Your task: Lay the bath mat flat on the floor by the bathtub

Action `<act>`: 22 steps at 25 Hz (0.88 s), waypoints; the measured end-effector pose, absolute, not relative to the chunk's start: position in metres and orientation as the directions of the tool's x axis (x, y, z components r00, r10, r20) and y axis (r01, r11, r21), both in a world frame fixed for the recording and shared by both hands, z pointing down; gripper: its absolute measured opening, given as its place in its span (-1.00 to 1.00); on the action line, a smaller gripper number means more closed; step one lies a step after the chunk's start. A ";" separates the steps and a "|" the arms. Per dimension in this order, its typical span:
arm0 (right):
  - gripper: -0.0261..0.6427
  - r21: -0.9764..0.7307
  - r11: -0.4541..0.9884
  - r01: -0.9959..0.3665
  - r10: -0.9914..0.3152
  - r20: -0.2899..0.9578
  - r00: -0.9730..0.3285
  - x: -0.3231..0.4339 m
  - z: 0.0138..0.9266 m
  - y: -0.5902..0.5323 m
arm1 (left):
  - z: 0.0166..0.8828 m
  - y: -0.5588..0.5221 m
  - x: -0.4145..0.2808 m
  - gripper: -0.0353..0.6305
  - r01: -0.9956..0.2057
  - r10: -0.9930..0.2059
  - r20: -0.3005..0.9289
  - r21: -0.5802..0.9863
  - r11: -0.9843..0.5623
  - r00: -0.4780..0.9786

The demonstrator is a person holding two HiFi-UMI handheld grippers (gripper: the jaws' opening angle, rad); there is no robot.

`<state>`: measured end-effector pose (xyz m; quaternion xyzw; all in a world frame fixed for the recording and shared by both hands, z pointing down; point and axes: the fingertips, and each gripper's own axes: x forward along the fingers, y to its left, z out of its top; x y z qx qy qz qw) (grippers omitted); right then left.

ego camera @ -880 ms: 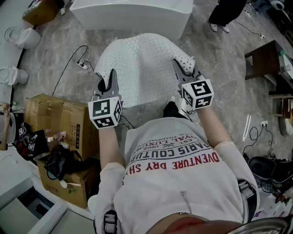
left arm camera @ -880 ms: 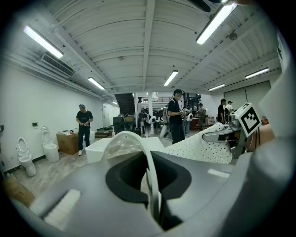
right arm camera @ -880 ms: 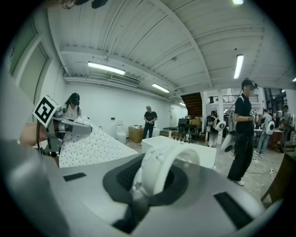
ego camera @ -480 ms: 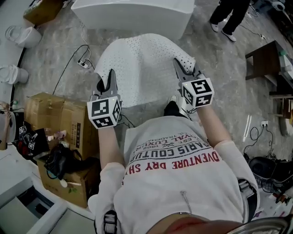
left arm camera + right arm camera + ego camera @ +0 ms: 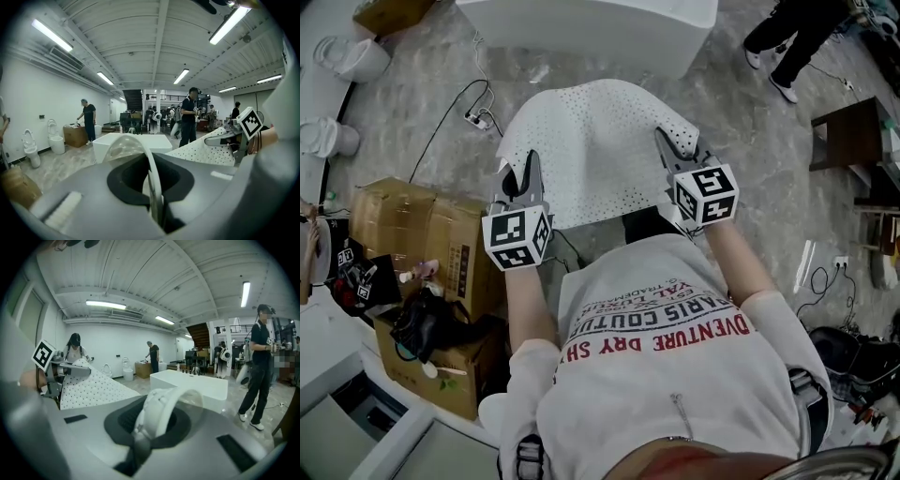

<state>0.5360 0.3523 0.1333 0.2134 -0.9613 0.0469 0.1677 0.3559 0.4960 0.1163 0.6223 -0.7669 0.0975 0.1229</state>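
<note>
Very little has changed over the last second. Both grippers keep the same hold, and the bath mat (image 5: 595, 150) hangs between them as it did before, a white perforated sheet bowed upward on the person's side of the bathtub (image 5: 591, 28). In the head view the mat's far edge now sits a touch further from the bathtub's near wall. That may be no more than the head tipping. A bystander (image 5: 792, 42) beyond the bathtub's right end has walked on to the right.

For the task, this likely means the mat is spread to its width and lined up with the bathtub, but not yet lowered. Its near edge is held up off the floor (image 5: 750, 159). Whether its far edge already touches the floor in front of the bathtub cannot be told.

The left gripper (image 5: 527, 167) has its jaws closed tight on the mat's near left corner. In the left gripper view a thin fold of mat stands pinched between them. The right gripper (image 5: 670, 142) is likewise clamped on the near right corner, with a rolled lip of mat bunched between its jaws.

Both forearms reach forward toward the bathtub, roughly parallel and well apart. The grippers tip a little below level and sit at about the same height, so the near edge runs about parallel to the bathtub's long side. Lowering both hands together looks like the step that remains.
</note>
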 end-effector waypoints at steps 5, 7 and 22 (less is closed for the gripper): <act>-0.88 -0.035 0.925 -0.377 -0.339 0.371 -0.865 0.485 0.153 0.318 | 0.136 0.472 0.312 -0.84 -0.967 -0.912 0.339 0.022 0.253 -0.231; -0.88 -0.040 0.935 -0.353 -0.313 0.377 -0.872 0.457 0.160 0.296 | 0.141 0.451 0.288 -0.84 -0.964 -0.905 0.350 0.021 0.264 -0.240; -0.88 -0.099 0.940 -0.325 -0.252 0.438 -0.863 0.275 0.185 0.098 | 0.153 0.266 0.095 -0.84 -0.954 -0.871 0.415 0.027 0.299 -0.262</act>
